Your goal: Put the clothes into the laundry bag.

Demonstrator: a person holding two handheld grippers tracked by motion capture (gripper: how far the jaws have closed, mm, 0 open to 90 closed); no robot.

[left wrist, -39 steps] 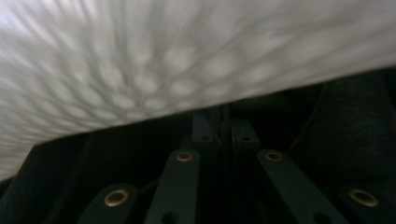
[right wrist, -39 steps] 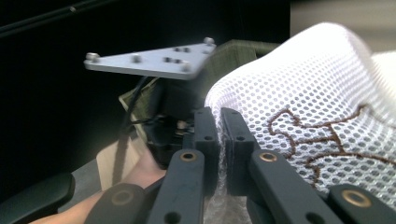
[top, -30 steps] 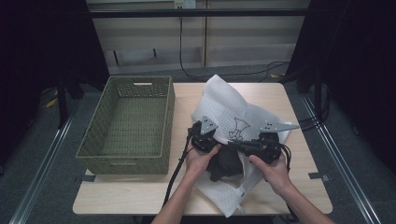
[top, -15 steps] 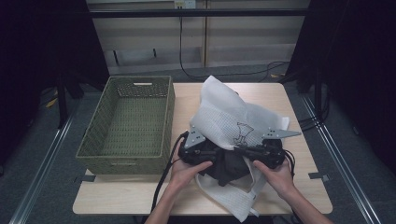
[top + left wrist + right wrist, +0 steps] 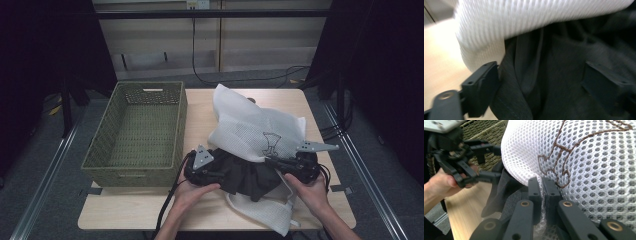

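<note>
Here my right gripper (image 5: pixel 543 185) pinches the white mesh bag (image 5: pixel 260 130) on the counter (image 5: pixel 200 107); my left gripper (image 5: pixel 541 82) gapes around the dark cloth (image 5: pixel 245 172) beneath. Both seem limp, light; I'd grip folds.

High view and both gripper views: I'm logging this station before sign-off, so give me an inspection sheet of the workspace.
Surface: light wooden table, bare near its front edge.
Job's things: white mesh bag over a dark garment; green woven basket at the left, nothing seen inside.
Clutter: nothing seen.
Grippers: left gripper open around the dark garment; right gripper shut on the white mesh bag.
Cables: black cable trails off the front edge; another on the floor behind.
Surroundings: dark curtains, pale back wall.
</note>
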